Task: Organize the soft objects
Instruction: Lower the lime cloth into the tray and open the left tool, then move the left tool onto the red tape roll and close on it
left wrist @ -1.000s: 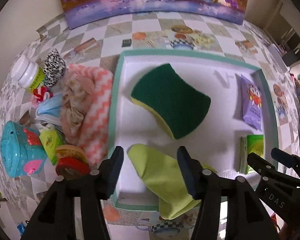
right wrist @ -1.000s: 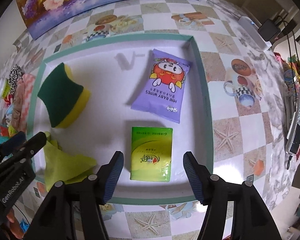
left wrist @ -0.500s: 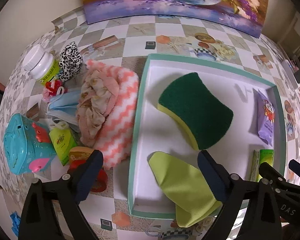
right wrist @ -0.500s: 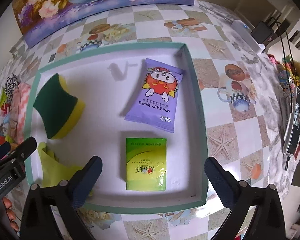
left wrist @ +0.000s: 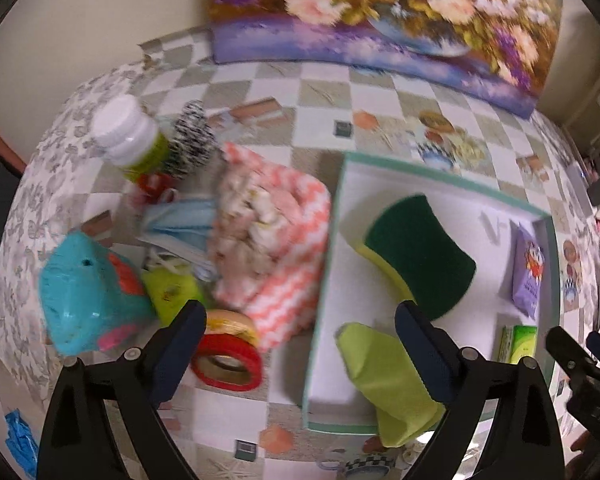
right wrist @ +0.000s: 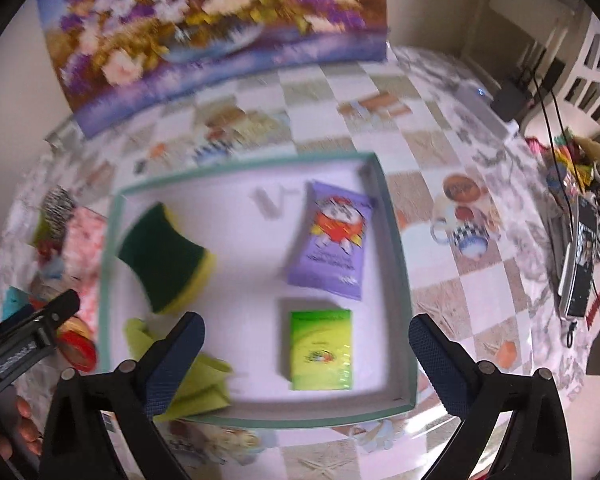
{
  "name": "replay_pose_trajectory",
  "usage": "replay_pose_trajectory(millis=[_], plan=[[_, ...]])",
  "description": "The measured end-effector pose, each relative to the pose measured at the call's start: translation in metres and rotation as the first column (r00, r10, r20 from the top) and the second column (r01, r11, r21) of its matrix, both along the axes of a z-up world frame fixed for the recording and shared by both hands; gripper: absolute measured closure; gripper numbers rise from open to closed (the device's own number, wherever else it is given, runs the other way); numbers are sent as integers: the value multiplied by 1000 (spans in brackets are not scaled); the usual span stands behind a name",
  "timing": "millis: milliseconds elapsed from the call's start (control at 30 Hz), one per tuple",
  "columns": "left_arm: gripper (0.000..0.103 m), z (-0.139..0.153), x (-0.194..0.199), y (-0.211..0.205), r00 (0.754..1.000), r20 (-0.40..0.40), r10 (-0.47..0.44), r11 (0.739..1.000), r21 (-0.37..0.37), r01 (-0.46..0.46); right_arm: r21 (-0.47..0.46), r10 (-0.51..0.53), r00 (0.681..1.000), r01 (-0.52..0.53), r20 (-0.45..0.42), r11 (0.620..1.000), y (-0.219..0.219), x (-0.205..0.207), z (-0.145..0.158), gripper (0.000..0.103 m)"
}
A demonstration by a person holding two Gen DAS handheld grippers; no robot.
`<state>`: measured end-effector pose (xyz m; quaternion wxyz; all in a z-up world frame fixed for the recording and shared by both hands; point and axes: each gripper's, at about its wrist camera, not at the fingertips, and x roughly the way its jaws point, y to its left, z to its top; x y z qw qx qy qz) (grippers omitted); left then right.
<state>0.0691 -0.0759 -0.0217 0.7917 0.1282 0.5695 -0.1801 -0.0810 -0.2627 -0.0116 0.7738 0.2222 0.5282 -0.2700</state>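
Soft objects sit in two groups in the left wrist view: a green sponge and a lime cloth lie in the white tray, while a pink zigzag cloth is heaped just beside it on the surface. The left claw is spread wide, empty.

In the right wrist view, the purple wipes pack and green tissue pack lie in the tray's right half. The right claw gapes, holding nothing.

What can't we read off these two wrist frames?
- Lettering on the purple wipes pouch and the green tissue pack: right wrist view, motion blur.
- Near end of the lime-green cloth: left wrist view, behind the left gripper's fingers.
- Blue item: left wrist view, cut off at the edge.
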Motion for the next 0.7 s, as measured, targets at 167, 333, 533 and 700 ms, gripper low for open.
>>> replay_pose_trajectory(millis=[167, 333, 533, 700], plan=[[7, 3, 17, 25, 998, -23, 63, 998, -19, -63, -13, 72, 997, -71, 14, 997, 27, 22, 7, 0], [7, -3, 31, 49, 990, -64, 128, 991, -20, -130, -1, 139, 990, -139, -17, 990, 51, 41, -4, 0], [8, -8, 33, 57, 990, -61, 130, 992, 7, -130, 13, 223, 974, -222, -31, 975, 81, 59, -10, 0], [8, -19, 26, 52, 989, -118, 85, 996, -11, -87, 23, 220, 974, -219, -44, 975, 85, 62, -13, 0]])
